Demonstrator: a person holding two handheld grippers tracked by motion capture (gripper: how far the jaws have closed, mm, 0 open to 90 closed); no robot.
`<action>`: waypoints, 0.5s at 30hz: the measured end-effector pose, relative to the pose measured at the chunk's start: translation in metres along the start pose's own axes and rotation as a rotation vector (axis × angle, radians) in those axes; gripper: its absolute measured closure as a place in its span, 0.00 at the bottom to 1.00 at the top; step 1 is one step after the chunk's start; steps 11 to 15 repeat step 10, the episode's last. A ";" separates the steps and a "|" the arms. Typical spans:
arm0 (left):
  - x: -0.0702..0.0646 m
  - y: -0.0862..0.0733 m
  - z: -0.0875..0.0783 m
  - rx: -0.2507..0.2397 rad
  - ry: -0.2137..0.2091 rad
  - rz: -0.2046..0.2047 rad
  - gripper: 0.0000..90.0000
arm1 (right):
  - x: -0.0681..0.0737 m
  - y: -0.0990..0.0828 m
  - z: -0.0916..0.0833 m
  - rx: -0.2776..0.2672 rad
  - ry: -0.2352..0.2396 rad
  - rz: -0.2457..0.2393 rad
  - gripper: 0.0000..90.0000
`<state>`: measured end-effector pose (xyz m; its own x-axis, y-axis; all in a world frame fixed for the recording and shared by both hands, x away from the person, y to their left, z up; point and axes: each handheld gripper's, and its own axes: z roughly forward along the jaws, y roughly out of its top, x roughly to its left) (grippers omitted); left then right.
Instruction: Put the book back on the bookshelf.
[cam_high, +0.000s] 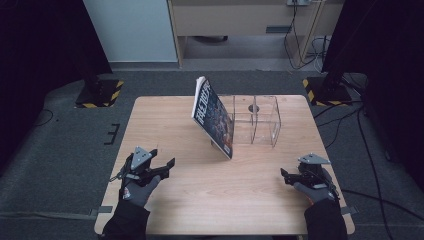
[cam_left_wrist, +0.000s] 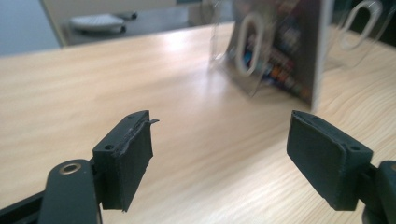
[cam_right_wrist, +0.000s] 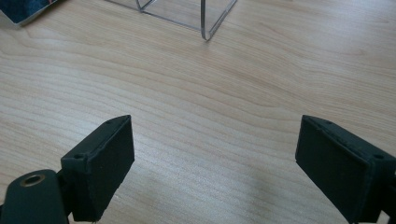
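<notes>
Leaning tilted against a clear acrylic organizer (cam_high: 255, 120) at the bench (cam_high: 165, 120) centre, one magazine (cam_high: 214, 116), well apart from the left hand-held gripper (cam_high: 167, 164) and right hand-held gripper (cam_high: 284, 175), both at the near edge, jaws spread, holding nothing.

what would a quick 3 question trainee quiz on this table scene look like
1. True or false: the left claw is shut on the magazine.
2. The magazine leans against: A) a clear acrylic rack B) a cardboard box C) a metal basket.
3. Fill in: both claws hover over the wooden ____.

Key:
1. False. Its jaws are spread and hold nothing; the right claw is open too.
2. A
3. table
</notes>
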<state>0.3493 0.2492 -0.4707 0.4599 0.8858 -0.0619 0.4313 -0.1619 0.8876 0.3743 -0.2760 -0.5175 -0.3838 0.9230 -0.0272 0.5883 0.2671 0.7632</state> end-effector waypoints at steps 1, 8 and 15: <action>0.003 -0.004 0.001 0.023 0.006 -0.012 0.24 | 0.000 0.000 0.000 0.002 0.000 0.002 0.13; 0.017 -0.021 0.006 0.124 0.040 0.005 0.21 | -0.004 -0.003 0.000 0.013 -0.006 0.017 0.13; 0.020 -0.025 0.006 0.151 0.051 0.050 0.21 | -0.005 -0.003 0.001 0.016 -0.007 0.016 0.13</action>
